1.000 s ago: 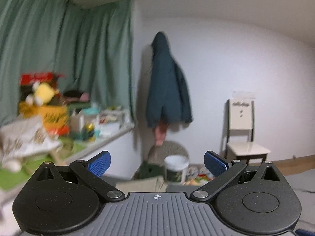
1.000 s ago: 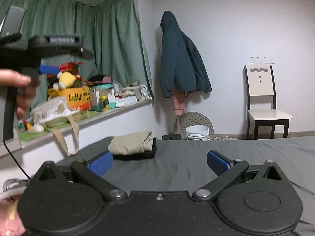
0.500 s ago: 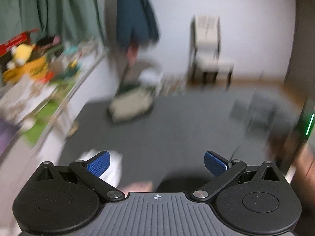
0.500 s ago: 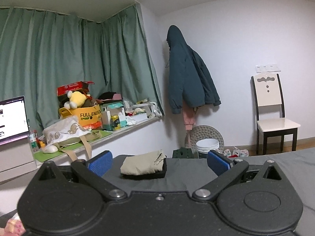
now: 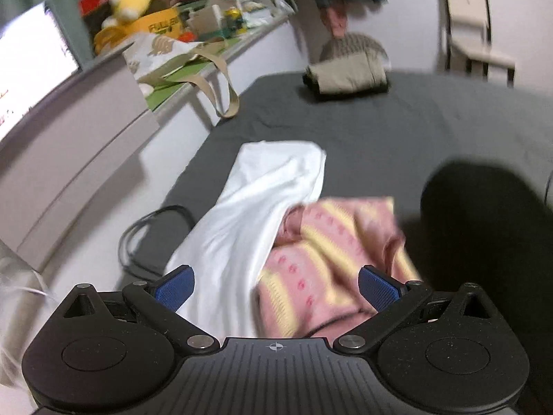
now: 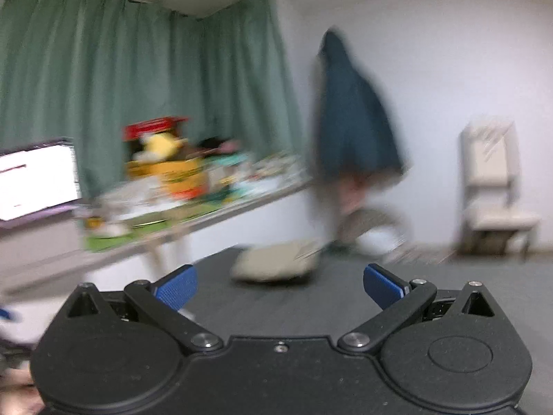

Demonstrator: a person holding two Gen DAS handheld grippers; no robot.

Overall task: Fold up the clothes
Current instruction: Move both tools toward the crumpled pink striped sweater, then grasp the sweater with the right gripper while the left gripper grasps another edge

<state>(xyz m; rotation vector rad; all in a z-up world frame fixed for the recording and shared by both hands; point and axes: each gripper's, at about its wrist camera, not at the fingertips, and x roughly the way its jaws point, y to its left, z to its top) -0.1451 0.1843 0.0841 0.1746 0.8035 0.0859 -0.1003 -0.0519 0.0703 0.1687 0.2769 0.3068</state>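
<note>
Left gripper jaws spread wide, nothing held, hovering over a white garment and a pink-and-yellow striped one low-centre on the grey bed. Folded khaki clothes sitting upper right. Right gripper jaws also released, aimed at the blurry room.

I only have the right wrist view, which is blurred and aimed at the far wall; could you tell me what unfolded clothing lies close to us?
Observer: A white garment lies crumpled just ahead of the left gripper.
Operator: Is anything beside it?
Observer: A pink and yellow striped garment lies against it, its edge tucked under the white one.
Operator: Is the left gripper holding either?
Observer: No, its jaws are open, and nothing is between them.
</note>
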